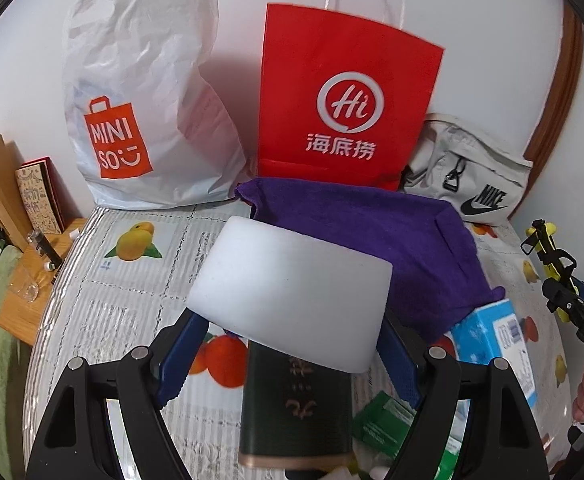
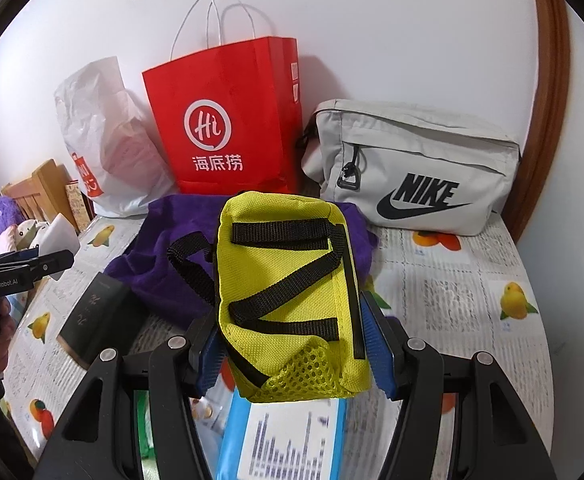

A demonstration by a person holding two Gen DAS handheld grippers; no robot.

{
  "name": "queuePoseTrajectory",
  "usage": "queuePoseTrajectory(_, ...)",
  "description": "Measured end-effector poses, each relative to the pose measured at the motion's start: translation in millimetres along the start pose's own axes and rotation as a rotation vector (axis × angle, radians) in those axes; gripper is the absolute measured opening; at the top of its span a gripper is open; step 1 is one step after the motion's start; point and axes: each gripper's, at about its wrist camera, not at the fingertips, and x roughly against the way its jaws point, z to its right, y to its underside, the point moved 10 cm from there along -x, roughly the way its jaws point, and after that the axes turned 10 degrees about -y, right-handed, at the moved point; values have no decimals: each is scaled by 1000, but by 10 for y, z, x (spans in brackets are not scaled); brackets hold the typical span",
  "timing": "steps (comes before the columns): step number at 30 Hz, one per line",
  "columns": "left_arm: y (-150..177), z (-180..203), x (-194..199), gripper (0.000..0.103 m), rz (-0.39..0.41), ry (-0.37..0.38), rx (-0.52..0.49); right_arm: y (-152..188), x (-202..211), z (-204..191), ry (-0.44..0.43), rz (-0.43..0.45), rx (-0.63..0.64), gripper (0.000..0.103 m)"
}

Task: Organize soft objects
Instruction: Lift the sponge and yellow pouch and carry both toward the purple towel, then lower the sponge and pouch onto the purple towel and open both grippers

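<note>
Above table edge: left claw [image 1: 292, 344] pinches white foam block [image 1: 292, 292]; right claw [image 2: 294, 344] pinches yellow pouch [image 2: 287, 292].

Each camera sits on a gripper and looks forward and down along its jaws, close over the bench [image 1: 131, 288]. Both face the wall. Both see the red paper bag [image 1: 344, 92] [image 2: 231, 120], the purple cloth [image 1: 372, 224] [image 2: 163, 256] and the grey pouch [image 1: 472, 176] [image 2: 416, 168]. Each also sees the other gripper at its edge.

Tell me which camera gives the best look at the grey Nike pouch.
The right wrist view: the grey Nike pouch shows whole against the wall, logo and zipper pull plain. The left wrist view catches it only small near the right edge, partly behind the red paper bag.
</note>
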Motion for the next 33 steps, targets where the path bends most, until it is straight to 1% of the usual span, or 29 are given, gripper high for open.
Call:
queuePoseTrajectory(7, -114, 47, -373, 80, -64, 43, 28, -101, -388, 51, -5, -40, 11, 60)
queuePoseTrajectory(15, -287, 134, -789, 80, -99, 39, 5, -174, -782, 175, 1, -88, 5, 60)
queuePoseTrajectory(20, -366, 255, -1027, 80, -124, 39, -16, -178, -983, 270, 3, -115, -10, 60)
queuePoseTrajectory(23, -408, 340, -1151, 81, -135, 53, -23, -167, -1080, 328, 5, -133, -17, 60)
queuePoseTrajectory(28, -451, 423, -1353, 81, -170, 55, -23, -107, -1259, 398, 11, -180, -20, 61)
queuePoseTrajectory(33, -490, 477, -1541, 82, -205, 43, -25, -50, -1392, 439, 3, -228, -25, 61)
